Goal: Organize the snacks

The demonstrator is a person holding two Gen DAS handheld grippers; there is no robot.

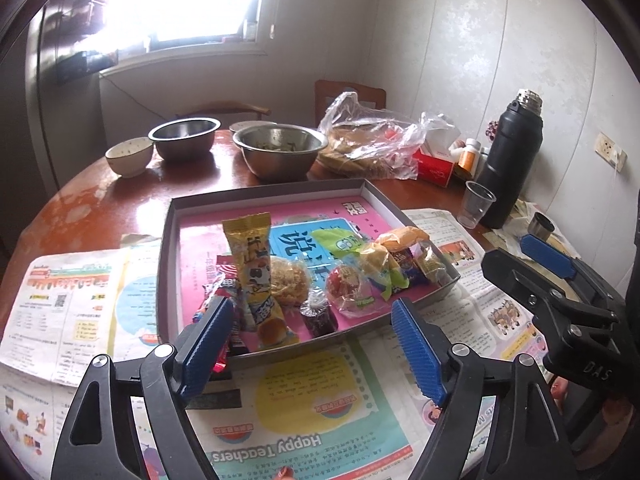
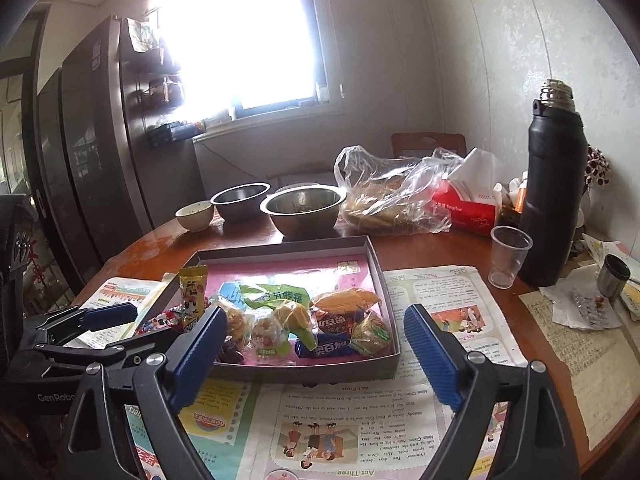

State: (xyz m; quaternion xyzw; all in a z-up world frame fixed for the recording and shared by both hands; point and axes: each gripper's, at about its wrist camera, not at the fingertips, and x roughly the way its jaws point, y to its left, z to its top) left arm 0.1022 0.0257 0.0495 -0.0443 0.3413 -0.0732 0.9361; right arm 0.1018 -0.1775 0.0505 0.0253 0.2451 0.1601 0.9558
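Note:
A shallow grey box (image 1: pixel 172 216) with a pink lining sits on newspaper and holds several wrapped snacks. A tall yellow packet (image 1: pixel 250 264) leans at its left, a green packet (image 1: pixel 340 246) lies in the middle, a red-white candy (image 1: pixel 348 284) and a dark candy (image 1: pixel 318 314) lie at the front. My left gripper (image 1: pixel 312 344) is open and empty just before the box's near edge. My right gripper (image 2: pixel 316 356) is open and empty before the box (image 2: pixel 384 280), above a blue bar (image 2: pixel 324 350). It also shows at the right in the left wrist view (image 1: pixel 548 256).
Newspaper sheets (image 1: pixel 312 412) cover the near table. Two steel bowls (image 1: pixel 280 152) and a small ceramic bowl (image 1: pixel 130 156) stand behind the box, beside a plastic bag of bread (image 1: pixel 372 140). A black flask (image 2: pixel 554 196), a clear cup (image 2: pixel 508 256) and a red tissue box (image 2: pixel 468 208) stand at right.

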